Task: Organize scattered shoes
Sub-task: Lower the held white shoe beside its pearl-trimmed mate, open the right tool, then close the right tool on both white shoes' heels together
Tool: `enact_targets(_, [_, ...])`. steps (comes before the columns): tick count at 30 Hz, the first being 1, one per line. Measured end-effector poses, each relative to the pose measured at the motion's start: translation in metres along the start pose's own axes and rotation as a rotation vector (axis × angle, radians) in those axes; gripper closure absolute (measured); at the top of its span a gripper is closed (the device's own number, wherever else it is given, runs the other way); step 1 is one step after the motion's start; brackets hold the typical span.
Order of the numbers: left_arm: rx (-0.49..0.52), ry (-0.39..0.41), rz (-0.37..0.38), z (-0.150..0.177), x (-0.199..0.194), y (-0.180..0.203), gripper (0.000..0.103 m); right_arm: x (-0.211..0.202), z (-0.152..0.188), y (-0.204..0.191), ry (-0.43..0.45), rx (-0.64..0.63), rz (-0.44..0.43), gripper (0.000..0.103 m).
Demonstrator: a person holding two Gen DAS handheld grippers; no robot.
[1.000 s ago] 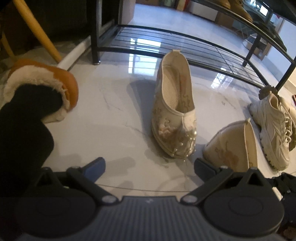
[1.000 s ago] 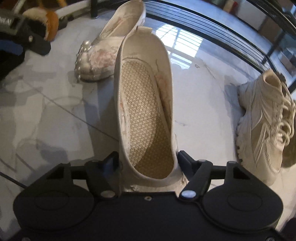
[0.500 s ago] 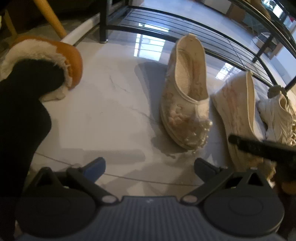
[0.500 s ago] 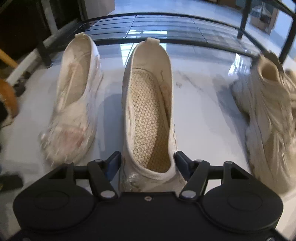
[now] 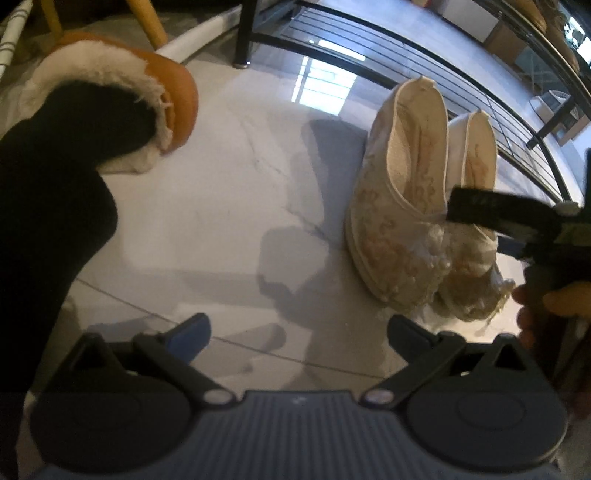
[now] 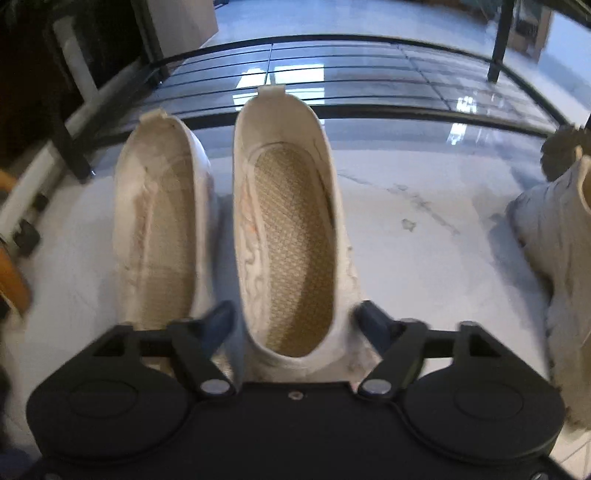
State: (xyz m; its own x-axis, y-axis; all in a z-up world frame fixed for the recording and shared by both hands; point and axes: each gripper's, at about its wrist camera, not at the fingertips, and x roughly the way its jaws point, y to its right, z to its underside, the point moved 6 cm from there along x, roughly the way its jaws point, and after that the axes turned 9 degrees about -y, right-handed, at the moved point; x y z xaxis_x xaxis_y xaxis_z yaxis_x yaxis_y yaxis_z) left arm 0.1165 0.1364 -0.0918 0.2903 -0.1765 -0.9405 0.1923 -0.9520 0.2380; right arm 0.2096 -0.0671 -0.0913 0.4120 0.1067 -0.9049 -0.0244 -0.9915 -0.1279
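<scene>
Two cream embroidered slip-on shoes stand side by side on the white marble floor, heels toward the black rack. In the right wrist view the right shoe (image 6: 291, 236) lies between the fingers of my right gripper (image 6: 295, 317), which stand open with gaps on both sides; the left shoe (image 6: 162, 229) is just beside it. In the left wrist view the pair shows as left shoe (image 5: 402, 192) and right shoe (image 5: 476, 173), with the right gripper (image 5: 517, 225) over their toes. My left gripper (image 5: 299, 328) is open and empty, hovering over bare floor.
A black metal shoe rack (image 6: 332, 74) runs along the back. A cream sneaker (image 6: 554, 266) stands at the right. An orange fur-lined slipper (image 5: 122, 92) with a black-socked leg in it is at the left. A wooden chair leg (image 5: 147, 22) stands behind it.
My right gripper has carried the second slip-on shoe beside the first, set it on the floor and opened. The left gripper has shifted slightly left and stayed open.
</scene>
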Motion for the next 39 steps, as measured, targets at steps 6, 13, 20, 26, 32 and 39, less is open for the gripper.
enact_targets(6, [-0.034, -0.024, 0.009, 0.002, 0.003, -0.003, 0.001, -0.027, 0.004, 0.026, 0.016, 0.087, -0.106, 0.012])
enact_targets(13, [-0.013, -0.034, 0.007, 0.006, 0.005, 0.001, 0.001, -0.008, 0.008, 0.032, -0.005, 0.031, -0.073, 0.011])
enact_targets(20, [-0.053, -0.035, 0.007, 0.003, 0.006, -0.008, 0.001, 0.01, 0.015, 0.003, -0.04, -0.059, 0.004, 0.035])
enact_targets(26, [-0.055, -0.052, 0.022, 0.006, 0.007, -0.006, 0.001, 0.006, 0.02, 0.005, -0.036, -0.135, -0.009, 0.044])
enact_targets(32, [-0.06, -0.051, 0.021, 0.006, 0.006, -0.006, 0.001, 0.004, 0.023, -0.001, -0.031, -0.074, -0.036, 0.043])
enact_targets(39, [-0.079, -0.056, 0.02, 0.008, 0.006, -0.008, 0.001, 0.006, 0.016, -0.003, -0.04, 0.027, -0.043, 0.035])
